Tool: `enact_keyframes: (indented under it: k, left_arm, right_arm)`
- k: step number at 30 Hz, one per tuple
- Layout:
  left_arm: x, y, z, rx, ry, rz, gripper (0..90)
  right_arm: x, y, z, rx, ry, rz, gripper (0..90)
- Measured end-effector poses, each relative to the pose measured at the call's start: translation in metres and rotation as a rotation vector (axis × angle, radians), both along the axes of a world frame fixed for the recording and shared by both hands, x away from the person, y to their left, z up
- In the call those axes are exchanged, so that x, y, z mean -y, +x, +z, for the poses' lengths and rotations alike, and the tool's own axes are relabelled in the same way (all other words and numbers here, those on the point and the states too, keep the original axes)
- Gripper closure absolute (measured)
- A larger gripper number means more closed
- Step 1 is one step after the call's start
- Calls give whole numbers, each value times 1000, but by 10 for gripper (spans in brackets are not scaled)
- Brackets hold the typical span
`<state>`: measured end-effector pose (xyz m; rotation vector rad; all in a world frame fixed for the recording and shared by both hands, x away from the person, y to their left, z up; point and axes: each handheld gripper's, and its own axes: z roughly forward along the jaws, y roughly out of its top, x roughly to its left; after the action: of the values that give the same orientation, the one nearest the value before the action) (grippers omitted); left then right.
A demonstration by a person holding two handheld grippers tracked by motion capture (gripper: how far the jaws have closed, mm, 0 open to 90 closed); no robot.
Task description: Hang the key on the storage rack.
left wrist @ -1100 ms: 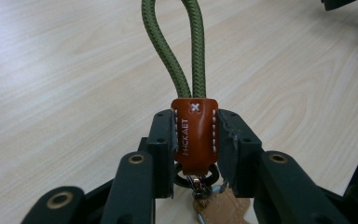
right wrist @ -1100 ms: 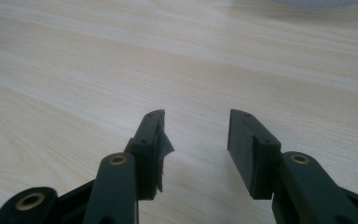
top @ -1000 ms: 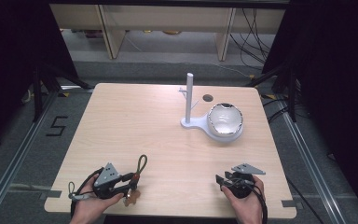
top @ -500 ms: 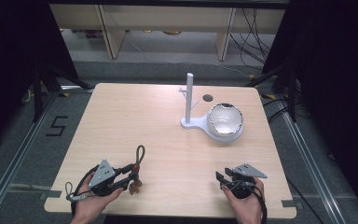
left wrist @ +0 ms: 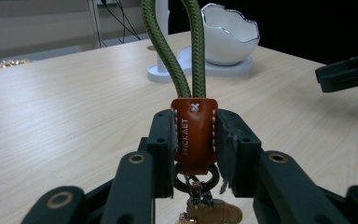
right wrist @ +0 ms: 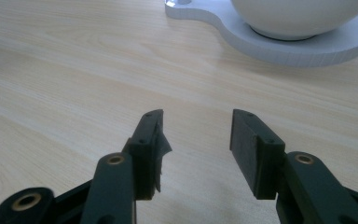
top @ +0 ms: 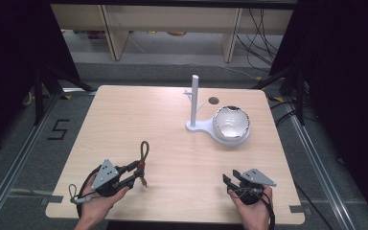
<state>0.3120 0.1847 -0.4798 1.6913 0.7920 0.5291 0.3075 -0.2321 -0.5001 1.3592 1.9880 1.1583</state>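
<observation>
Item: keychain (left wrist: pixel 194 133), green cord loop with brown leather tab. Location: clamped by its tab in the left gripper (left wrist: pixel 195 140), cord (left wrist: pixel 193 51) rising ahead of the jaws, metal ring and charm hanging below.

Destination, judged: white stand (top: pixel 194 98) with side peg, far ahead, beside the bowl (top: pixel 231 122).

Handling: keep loop upright and open; approach the peg squarely.

Right gripper (right wrist: pixel 196 140): jaws apart, empty, low over the table (right wrist: pixel 74 70).

Hands: both low, near table edge.

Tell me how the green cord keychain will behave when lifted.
The green cord loop probably flops, since it is rope. The brown leather tab, clamped in the left tool, looks grippy. The metal bits below likely dangle and swing.
</observation>
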Motion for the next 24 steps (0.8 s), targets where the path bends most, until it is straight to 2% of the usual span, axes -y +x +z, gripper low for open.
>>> enact_keyframes:
  k: [1, 2, 3, 4, 5, 6, 8, 11, 12, 13, 14, 21, 23, 24]
  left_arm:
    - [1, 0, 1, 7, -2, 1, 677]
    - [1, 0, 1, 10, 0, 4, 677]
    - [1, 0, 2, 14, 1, 1, 677]
    - [2, 1, 2, 25, -17, -1, 676]
    - [2, 1, 2, 25, -17, -1, 676]
    - [3, 0, 4, 21, -2, 5, 676]
    - [4, 1, 5, 27, -1, 2, 676]
    - [6, 4, 6, 39, -13, -6, 676]
    - [6, 4, 6, 39, -13, -6, 676]
    - [6, 5, 7, 44, -16, -2, 676]
    - [6, 5, 9, 36, 3, 2, 676]
    - [7, 9, 15, 51, -2, 0, 676]
    - [8, 10, 16, 52, -3, 1, 676]
    - [8, 11, 16, 52, -2, -1, 676]
  right_arm:
    - [0, 0, 0, -6, -7, 3, 549]
    - [1, -1, 1, -12, 15, 17, 549]
    - [1, -1, 0, -2, 6, 14, 549]
    - [1, -2, 2, -15, 12, 17, 549]
    - [2, -2, 2, -18, 13, 19, 548]
    - [2, -2, 2, -15, 12, 19, 549]
    - [2, -2, 1, -7, 4, 8, 548]
    - [2, -2, 1, -5, -5, -3, 551]
    - [1, -3, 1, -11, 11, 4, 551]
    - [-2, -6, 2, -45, 39, -26, 552]
    - [0, -5, 2, -27, 25, -13, 552]
    - [-1, -4, 1, -11, 31, -10, 550]
    - [1, -3, 0, 3, 12, 8, 549]
    - [1, -2, -1, 11, 20, 10, 549]
